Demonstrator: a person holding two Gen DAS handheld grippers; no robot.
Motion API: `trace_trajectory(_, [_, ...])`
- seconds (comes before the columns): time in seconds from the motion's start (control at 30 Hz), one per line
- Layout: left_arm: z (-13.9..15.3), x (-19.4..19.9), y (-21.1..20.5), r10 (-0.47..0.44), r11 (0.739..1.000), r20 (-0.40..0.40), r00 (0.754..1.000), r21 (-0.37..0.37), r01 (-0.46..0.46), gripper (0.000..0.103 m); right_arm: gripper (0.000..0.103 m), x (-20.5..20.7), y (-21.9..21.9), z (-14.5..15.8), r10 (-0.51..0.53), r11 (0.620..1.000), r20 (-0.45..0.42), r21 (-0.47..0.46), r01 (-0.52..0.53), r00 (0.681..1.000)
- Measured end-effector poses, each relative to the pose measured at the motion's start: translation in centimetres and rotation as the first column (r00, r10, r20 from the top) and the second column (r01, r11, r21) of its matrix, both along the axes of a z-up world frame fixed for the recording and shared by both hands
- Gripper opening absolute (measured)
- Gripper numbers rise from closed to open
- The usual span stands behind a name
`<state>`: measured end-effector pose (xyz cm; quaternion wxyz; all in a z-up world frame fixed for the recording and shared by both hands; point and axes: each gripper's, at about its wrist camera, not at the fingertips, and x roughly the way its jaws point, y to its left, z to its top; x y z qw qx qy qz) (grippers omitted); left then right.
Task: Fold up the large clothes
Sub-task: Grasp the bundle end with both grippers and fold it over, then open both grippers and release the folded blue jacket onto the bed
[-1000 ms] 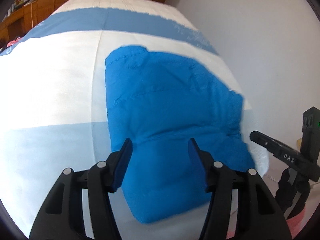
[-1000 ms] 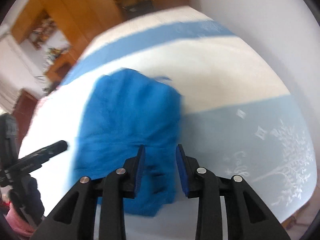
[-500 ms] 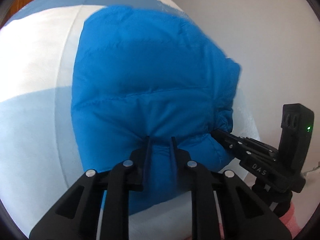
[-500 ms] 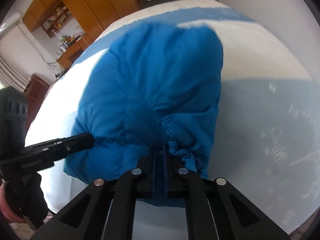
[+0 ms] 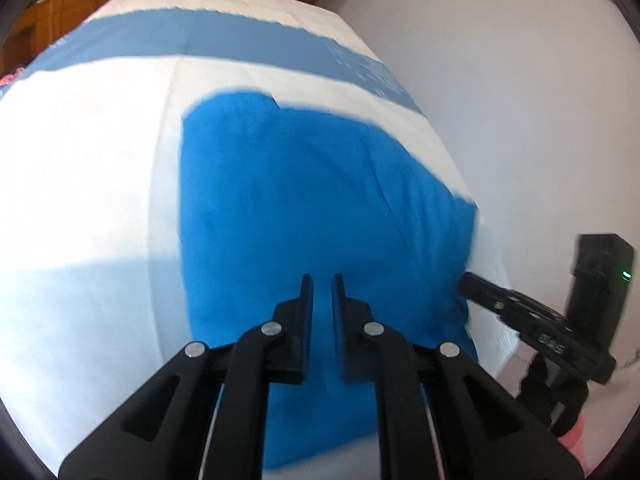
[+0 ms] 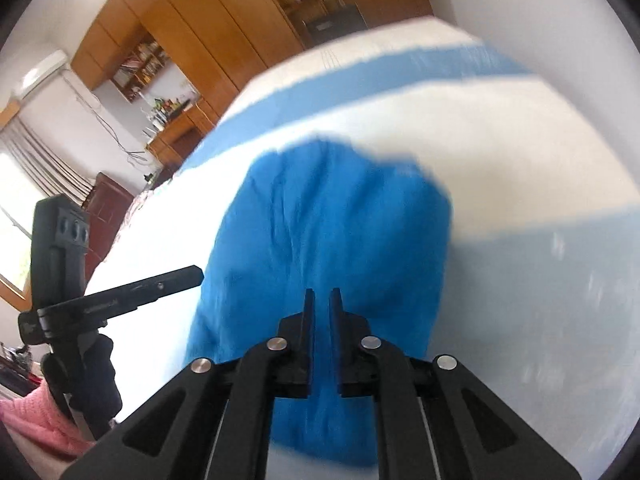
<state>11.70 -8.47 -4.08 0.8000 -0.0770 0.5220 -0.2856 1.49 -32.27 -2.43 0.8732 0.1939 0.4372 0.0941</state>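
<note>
A blue padded jacket (image 5: 304, 200) lies on the bed, its near edge running under both grippers. In the left wrist view my left gripper (image 5: 322, 280) is shut to a thin slit over the jacket's near part, with blue fabric in the slit. In its own view my right gripper (image 6: 322, 294) is also nearly shut, its jaws opening slightly with jacket (image 6: 332, 232) fabric between them. Creases in the cloth run toward both grippers. Each gripper also appears side-on in the other's view: the right gripper (image 5: 468, 280) at the jacket's right edge, the left gripper (image 6: 196, 270) at its left edge.
The bed cover (image 5: 80, 160) is white with blue bands. A white wall (image 5: 520, 100) runs along the bed's right side. Wooden wardrobes and shelves (image 6: 208, 32) stand beyond the bed. A pink sleeve (image 6: 36, 420) shows at the lower left.
Both grippers dropped onto the jacket's near part and shut on a fold of it. They have since drawn back, so more of the jacket and bed shows again.
</note>
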Motion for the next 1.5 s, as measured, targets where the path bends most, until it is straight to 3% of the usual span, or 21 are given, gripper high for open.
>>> trace_trajectory(0.1, [-0.3,3.7,-0.6,0.013,1.000,-0.031,0.999,0.004,-0.013,0.009,0.008,3.6,0.7,1.6,0.036,0.998,0.054,-0.047,-0.033,0.998])
trace_trajectory(0.2, [-1.1,6.5,-1.9,0.006,1.000,-0.044,0.999,0.020,-0.005,0.009,0.008,6.8,1.4,1.5,0.059,0.993,0.036,-0.104,-0.055,0.998])
trace_trajectory(0.3, [-2.3,8.7,-3.3,0.002,0.999,-0.082,0.997,0.045,0.001,0.009,0.004,9.8,1.5,-0.7,0.023,0.980,-0.049,-0.195,-0.032,0.999])
trace_trajectory(0.4, [-4.2,10.1,-4.1,-0.004,0.998,-0.148,0.989,0.066,0.014,0.007,0.000,11.4,0.2,-3.7,-0.010,0.984,-0.165,-0.177,-0.020,0.986])
trace_trajectory(0.5, [-5.4,10.7,-4.8,-0.017,0.997,-0.177,0.984,0.071,0.030,0.005,0.000,11.8,0.6,-5.7,-0.018,0.974,-0.232,-0.223,-0.036,0.972])
trace_trajectory(0.63, [-5.7,11.3,-4.9,-0.014,0.997,-0.198,0.980,0.074,0.029,0.004,0.000,11.7,-0.5,-5.8,-0.028,0.987,-0.258,-0.159,-0.014,0.966])
trace_trajectory(0.7, [-4.6,10.8,-4.5,0.000,0.996,-0.168,0.986,0.091,0.015,0.004,0.000,10.7,-1.2,-4.9,-0.034,0.993,-0.230,-0.122,0.005,0.973])
trace_trajectory(0.8, [-2.3,8.1,-3.4,0.005,0.992,-0.067,0.998,0.125,0.003,0.015,0.005,8.3,-0.9,-2.3,-0.019,0.996,-0.142,-0.091,0.006,0.990])
trace_trajectory(0.97, [-0.3,3.5,-2.3,-0.011,0.988,0.051,0.999,0.152,0.003,0.016,0.005,4.1,0.5,-0.4,0.005,0.994,-0.074,-0.111,-0.013,0.997])
trace_trajectory(1.07, [-1.8,2.2,-2.3,-0.022,0.985,0.046,0.999,0.170,0.014,0.017,0.002,4.2,0.9,-2.0,-0.014,0.991,-0.111,-0.132,-0.001,0.994])
trace_trajectory(1.17, [-3.9,2.7,-2.0,-0.021,0.987,0.032,0.999,0.160,0.016,0.019,0.000,4.2,0.1,-4.6,-0.025,0.997,-0.141,-0.070,0.015,0.990])
trace_trajectory(1.3, [-3.1,2.7,-1.9,-0.019,0.985,0.020,1.000,0.170,0.015,0.020,0.001,3.5,-0.4,-3.8,-0.029,0.999,-0.143,-0.044,0.023,0.989])
trace_trajectory(1.4, [-2.0,2.1,-1.1,-0.006,0.987,0.019,1.000,0.163,0.002,0.035,0.013,2.4,-0.6,-2.0,-0.028,0.999,-0.111,-0.029,0.025,0.993])
trace_trajectory(1.43, [-1.5,1.9,-0.8,-0.002,0.987,0.029,1.000,0.162,-0.003,0.047,0.017,2.1,-0.7,-1.4,-0.031,0.999,-0.099,-0.030,0.028,0.995])
trace_trajectory(1.5, [-0.5,1.3,-0.1,-0.001,0.987,0.064,0.998,0.161,-0.009,0.059,0.029,1.5,-1.1,-0.7,-0.040,0.999,-0.086,-0.033,0.037,0.996])
